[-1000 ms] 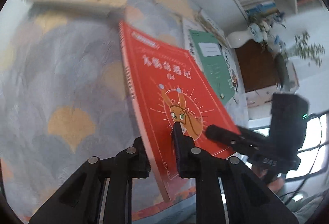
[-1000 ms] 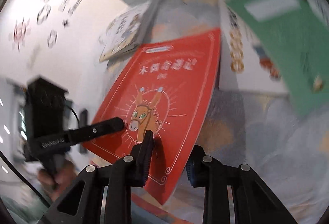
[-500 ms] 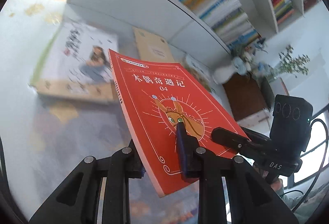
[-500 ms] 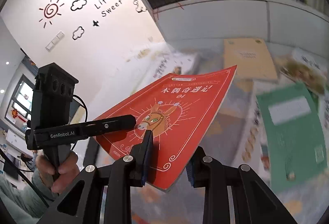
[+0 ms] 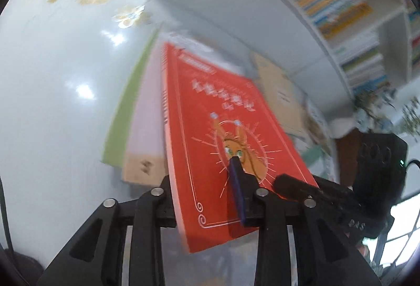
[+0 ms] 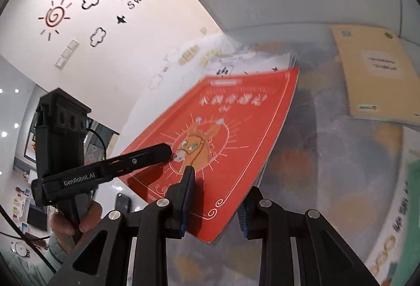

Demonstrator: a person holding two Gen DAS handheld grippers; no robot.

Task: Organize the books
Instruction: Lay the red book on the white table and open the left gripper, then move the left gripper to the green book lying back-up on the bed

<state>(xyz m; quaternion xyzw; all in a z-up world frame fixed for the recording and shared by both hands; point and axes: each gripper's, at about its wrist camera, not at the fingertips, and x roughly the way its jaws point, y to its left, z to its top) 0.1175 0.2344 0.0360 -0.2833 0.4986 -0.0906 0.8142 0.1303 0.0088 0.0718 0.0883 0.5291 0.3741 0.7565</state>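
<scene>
A red book (image 5: 218, 123) with a donkey drawing on its cover is held in the air by both grippers, tilted. My left gripper (image 5: 202, 196) is shut on its near edge. My right gripper (image 6: 218, 196) is shut on its near corner; the red book (image 6: 225, 133) fills the middle of that view. The left gripper (image 6: 147, 157) shows there pinching the book's left side, and the right gripper (image 5: 291, 185) shows at the book's right in the left wrist view. A stack of books (image 5: 136, 112) with a green edge lies just under the red book.
A tan book (image 6: 375, 76) lies flat at the back right on the patterned tablecloth (image 6: 309, 160). A green book (image 6: 413, 196) and a white one lie at the right edge. A white bookcase (image 5: 349, 10) full of books stands behind. A white wall (image 6: 78, 23) is at the left.
Both grippers have carried the red book leftward and over the stack of books. The stack has come in close under the book's far edge.
</scene>
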